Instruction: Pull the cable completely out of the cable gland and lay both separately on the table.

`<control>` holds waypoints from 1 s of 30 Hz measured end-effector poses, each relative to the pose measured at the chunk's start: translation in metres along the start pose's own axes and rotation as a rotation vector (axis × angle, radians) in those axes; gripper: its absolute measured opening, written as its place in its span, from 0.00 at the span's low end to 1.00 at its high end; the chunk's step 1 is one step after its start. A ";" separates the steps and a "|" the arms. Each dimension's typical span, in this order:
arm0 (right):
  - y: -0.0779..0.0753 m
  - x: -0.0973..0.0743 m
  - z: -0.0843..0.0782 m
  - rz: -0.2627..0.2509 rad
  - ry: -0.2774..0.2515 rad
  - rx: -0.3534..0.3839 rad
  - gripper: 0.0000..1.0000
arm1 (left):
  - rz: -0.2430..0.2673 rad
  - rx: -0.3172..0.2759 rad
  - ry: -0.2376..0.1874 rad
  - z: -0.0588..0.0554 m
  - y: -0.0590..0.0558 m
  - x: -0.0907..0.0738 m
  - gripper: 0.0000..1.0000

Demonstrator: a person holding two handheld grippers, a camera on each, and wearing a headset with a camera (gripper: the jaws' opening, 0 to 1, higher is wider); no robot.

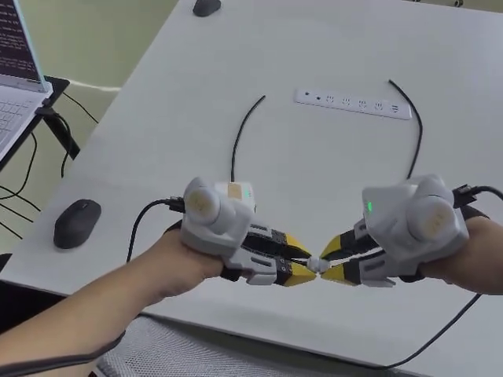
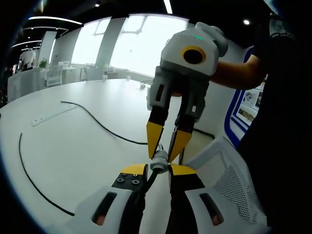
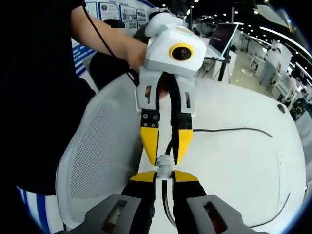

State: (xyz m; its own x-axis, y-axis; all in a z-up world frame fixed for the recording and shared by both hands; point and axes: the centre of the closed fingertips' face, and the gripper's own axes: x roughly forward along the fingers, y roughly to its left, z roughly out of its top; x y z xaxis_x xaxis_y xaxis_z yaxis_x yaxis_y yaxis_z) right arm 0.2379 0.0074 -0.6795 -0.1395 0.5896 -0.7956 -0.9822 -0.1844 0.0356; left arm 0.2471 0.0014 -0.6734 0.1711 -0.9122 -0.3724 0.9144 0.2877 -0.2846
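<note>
Low in the centre of the head view, the left gripper (image 1: 302, 265) and the right gripper (image 1: 332, 263) meet tip to tip above the near edge of the white table (image 1: 314, 173). The small white cable gland (image 1: 318, 265) sits between their yellow tips, lifted off the table top.

In the left gripper view the gland is at the bottom centre, pinched between that gripper's own two tips, which are drawn close on it. The right gripper comes down from the top of that view. In the right gripper view the gland is again at the bottom centre. The right gripper's own tips are pressed in on its other end, and the left gripper reaches down from above. In both views a black line runs back between each pair of jaws.

The thin black cable (image 1: 238, 141) lies on the table in two stretches. One curves from the upper middle of the head view down behind the left gripper. The other bends round on the right and ends behind the right gripper.

A white power strip (image 1: 354, 104) lies in the upper right, well apart from the grippers. A dark mouse (image 1: 77, 222) rests at the left edge of the table, and an open laptop (image 1: 12, 86) shows in the upper left corner.
</note>
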 end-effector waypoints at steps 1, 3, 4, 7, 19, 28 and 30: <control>0.000 0.000 0.000 0.001 -0.003 -0.001 0.06 | -0.004 0.002 -0.004 0.001 -0.001 0.000 0.16; 0.001 0.000 0.001 0.002 -0.010 -0.005 0.06 | -0.004 0.018 -0.007 0.003 -0.002 0.001 0.16; 0.000 0.000 0.001 -0.001 -0.015 -0.005 0.06 | -0.002 0.038 -0.009 0.004 -0.002 0.001 0.16; 0.000 -0.001 0.000 -0.002 -0.022 0.001 0.06 | -0.001 0.026 -0.012 0.004 -0.002 0.001 0.16; 0.001 -0.002 0.001 -0.012 -0.053 0.011 0.07 | 0.010 -0.015 0.013 0.004 -0.002 0.001 0.15; 0.001 -0.005 0.005 -0.014 -0.108 0.060 0.08 | 0.022 -0.001 0.025 0.008 -0.004 -0.003 0.15; 0.000 -0.008 0.008 -0.003 -0.162 0.152 0.08 | 0.021 -0.010 0.020 0.010 -0.004 -0.005 0.14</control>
State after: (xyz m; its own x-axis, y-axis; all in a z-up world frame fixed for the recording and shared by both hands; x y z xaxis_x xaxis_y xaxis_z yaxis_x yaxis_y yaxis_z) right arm 0.2378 0.0088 -0.6685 -0.1425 0.7110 -0.6886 -0.9887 -0.0690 0.1333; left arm 0.2466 0.0019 -0.6617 0.1824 -0.9000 -0.3959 0.9070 0.3095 -0.2857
